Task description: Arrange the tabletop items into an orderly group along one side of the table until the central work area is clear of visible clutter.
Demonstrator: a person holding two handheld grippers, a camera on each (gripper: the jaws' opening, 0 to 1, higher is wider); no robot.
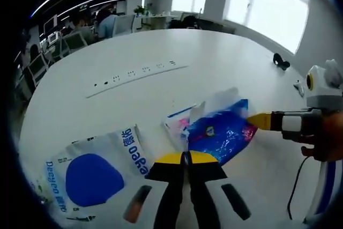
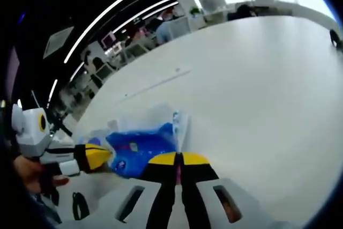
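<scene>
Left gripper view: the left gripper has its fingers shut on the near corner of a crinkly blue plastic packet, whose long axis runs away toward the right gripper, pinching its far end. A white pouch with a blue oval lies left on the white table.

Right gripper view: the right gripper's fingers, closed, grip the packet's edge.

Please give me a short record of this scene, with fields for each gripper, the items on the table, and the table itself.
left gripper: jaws closed, pinching an edge of the blue packet
right gripper: jaws closed, at the opposite edge of the same packet
blue packet: crinkled plastic, stretched between both grippers
white pouch: flat on the table, large blue oval, beside the left gripper
table: white, a row of small marks across the middle
background: office desks, windows
</scene>
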